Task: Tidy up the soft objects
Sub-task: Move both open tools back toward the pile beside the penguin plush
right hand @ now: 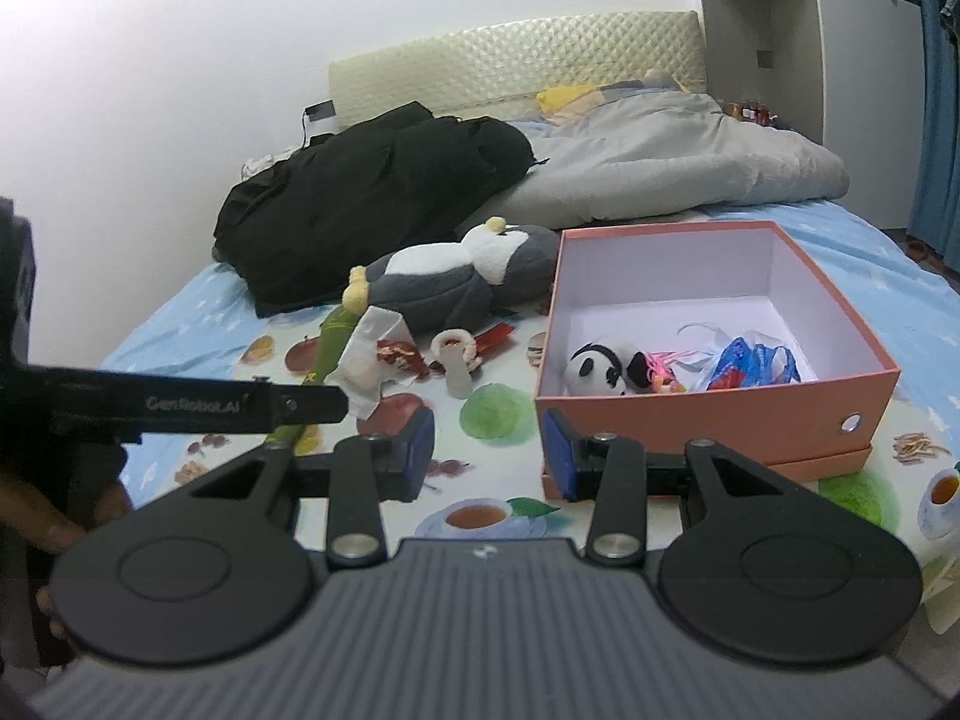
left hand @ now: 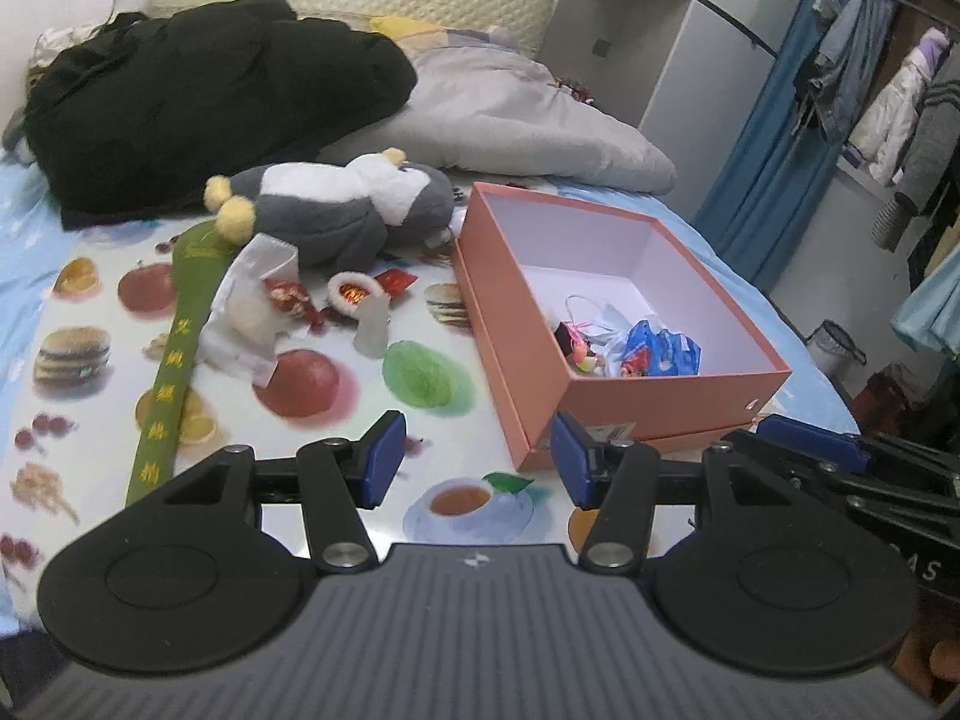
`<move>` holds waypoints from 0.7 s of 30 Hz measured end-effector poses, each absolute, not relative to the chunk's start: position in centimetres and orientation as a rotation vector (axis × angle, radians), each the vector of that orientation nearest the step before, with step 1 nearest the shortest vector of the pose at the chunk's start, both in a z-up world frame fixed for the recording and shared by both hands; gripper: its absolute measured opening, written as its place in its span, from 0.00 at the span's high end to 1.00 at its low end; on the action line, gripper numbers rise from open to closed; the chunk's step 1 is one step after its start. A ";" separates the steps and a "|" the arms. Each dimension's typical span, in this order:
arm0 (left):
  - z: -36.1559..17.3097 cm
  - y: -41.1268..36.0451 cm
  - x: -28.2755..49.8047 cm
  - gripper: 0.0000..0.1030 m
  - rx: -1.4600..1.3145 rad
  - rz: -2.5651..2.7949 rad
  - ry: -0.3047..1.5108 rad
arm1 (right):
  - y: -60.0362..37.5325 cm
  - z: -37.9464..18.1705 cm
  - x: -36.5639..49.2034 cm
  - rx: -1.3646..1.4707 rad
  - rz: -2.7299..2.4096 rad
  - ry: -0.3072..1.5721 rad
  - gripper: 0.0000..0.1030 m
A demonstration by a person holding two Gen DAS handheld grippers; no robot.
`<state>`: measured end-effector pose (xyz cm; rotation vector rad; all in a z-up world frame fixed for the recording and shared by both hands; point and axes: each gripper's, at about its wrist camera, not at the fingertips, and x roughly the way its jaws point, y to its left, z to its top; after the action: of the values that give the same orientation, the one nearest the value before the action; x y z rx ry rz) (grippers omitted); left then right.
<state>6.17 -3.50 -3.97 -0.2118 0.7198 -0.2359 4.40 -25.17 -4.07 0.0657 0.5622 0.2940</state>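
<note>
- Salmon-pink cardboard box (right hand: pixel 714 420) sits on the bed (left hand: pixel 36 222) to the right, open, and partly filled: a small panda plush (right hand: pixel 597 367), a pink trinket and a blue-and-white bag (right hand: pixel 753 363) lie along its near wall, with the far half of its floor bare.
- Grey-and-white penguin plush (left hand: pixel 336 204), the largest soft thing outside the box, lies left of its far corner, close to the box wall; by my reading it is the main piece left to put away.
- Green embroidered pouch (left hand: pixel 180 324), long and thin, runs from the plush toward the near left.
- Smaller clutter waits between pouch and box: a white cloth bag (left hand: pixel 246 312), red wrappers and a fluffy ring (left hand: pixel 354 294).
- Open room: the printed sheet between both tools and the clutter is free; the black coat (left hand: pixel 198 102) and grey duvet (left hand: pixel 528 120) close off the far side, and the box's tall walls ask for a lift over.
- Left tool (left hand: pixel 477 462) stands half wide, empty.
- Right tool (right hand: pixel 489 456) is somewhat narrower, also empty, just before the box's near left corner.
</note>
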 end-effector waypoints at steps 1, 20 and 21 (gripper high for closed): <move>-4.1 -3.2 5.9 0.42 -0.218 -0.236 0.723 | -25.0 -4.1 4.3 0.062 0.298 0.566 0.58; -7.7 0.8 7.2 0.42 -0.235 -0.157 0.780 | -22.3 -7.0 6.4 0.049 0.324 0.649 0.58; -7.9 1.0 7.7 0.42 -0.243 -0.158 0.784 | -22.1 -7.2 6.8 0.049 0.322 0.654 0.58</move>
<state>7.70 0.97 -7.91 -0.2430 0.7844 -0.1575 6.83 -22.13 -7.15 0.0487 0.6539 0.3220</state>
